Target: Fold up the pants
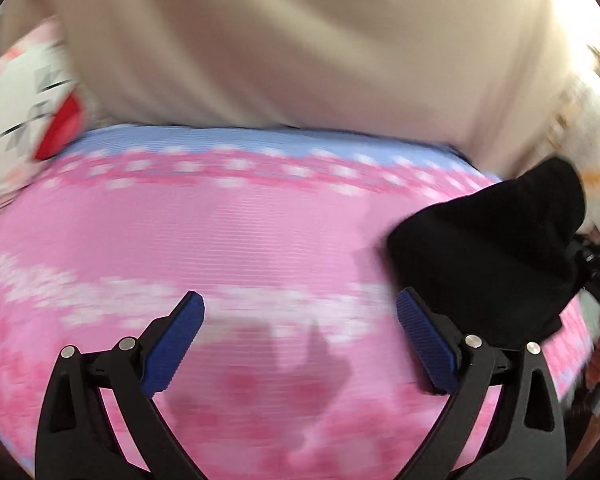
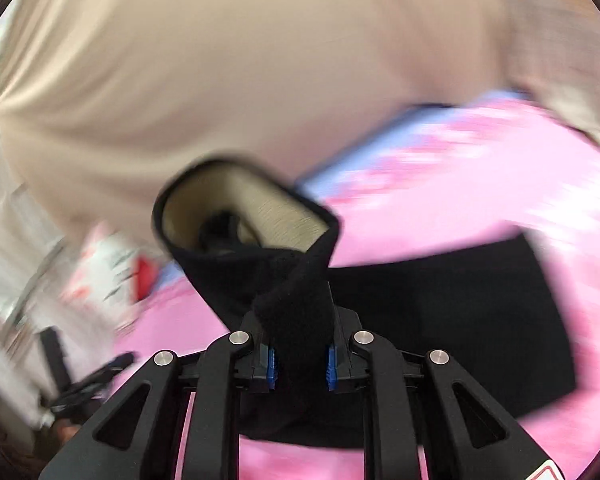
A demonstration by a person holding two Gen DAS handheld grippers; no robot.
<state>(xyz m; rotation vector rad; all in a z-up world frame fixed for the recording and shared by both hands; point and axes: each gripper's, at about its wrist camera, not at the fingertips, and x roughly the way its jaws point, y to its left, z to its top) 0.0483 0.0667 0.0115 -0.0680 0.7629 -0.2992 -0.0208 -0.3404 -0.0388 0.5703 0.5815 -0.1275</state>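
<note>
Right wrist view, right tongs (image 2: 300, 364) angled downward, clamped on black pants (image 2: 460, 300), left tongs (image 1: 300, 344) apart.

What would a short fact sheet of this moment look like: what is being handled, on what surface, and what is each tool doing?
item: black pants
surface: pink flowered cover with a blue border
right gripper: jaws shut on a bunched part of the pants, lifting it
left gripper: jaws open, nothing between them
behind: person in a beige top
picture quality: blurred
</note>
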